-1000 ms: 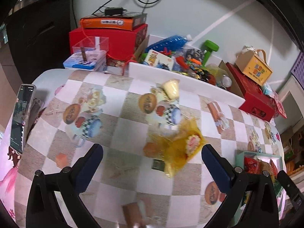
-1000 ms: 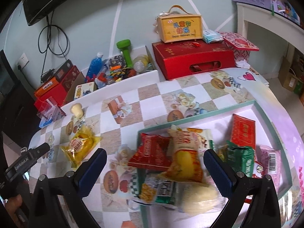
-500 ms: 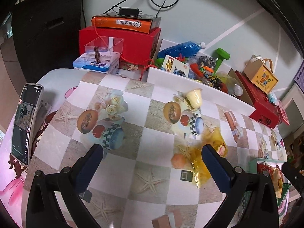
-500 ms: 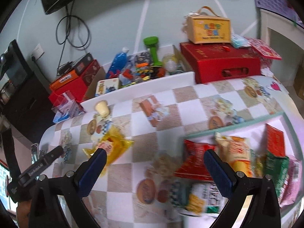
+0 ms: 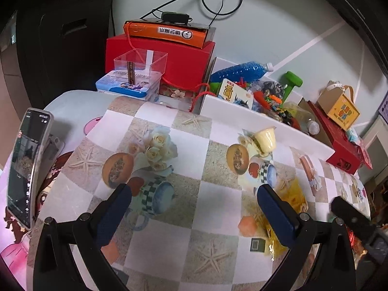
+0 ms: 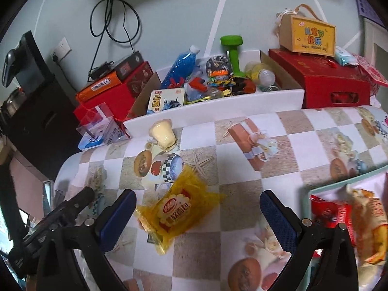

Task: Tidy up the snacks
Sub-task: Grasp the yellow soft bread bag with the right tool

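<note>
- The right hand-held gripper [image 6: 197, 214] hangs spread wide above the checkered worktop [image 6: 242, 145], grasping nothing.
- The yellow snack packet [image 6: 178, 209] lies flat on the worktop between its two fingers, nearer the left finger, not touching either.
- To the right of its right finger, a tray [image 6: 344, 184] holds a red packet [image 6: 331, 214] and other snacks.
- The left hand-held gripper [image 5: 194, 208] is likewise released and empty, over bare cloth.
- In its view the yellow snack packet [image 5: 294, 194] lies partly behind its right finger.
- Farther off, a cream pudding cup [image 6: 163, 133] lies tipped near the white box wall.
- A phone [image 5: 28, 167] stands at the worktop's left edge.
</note>
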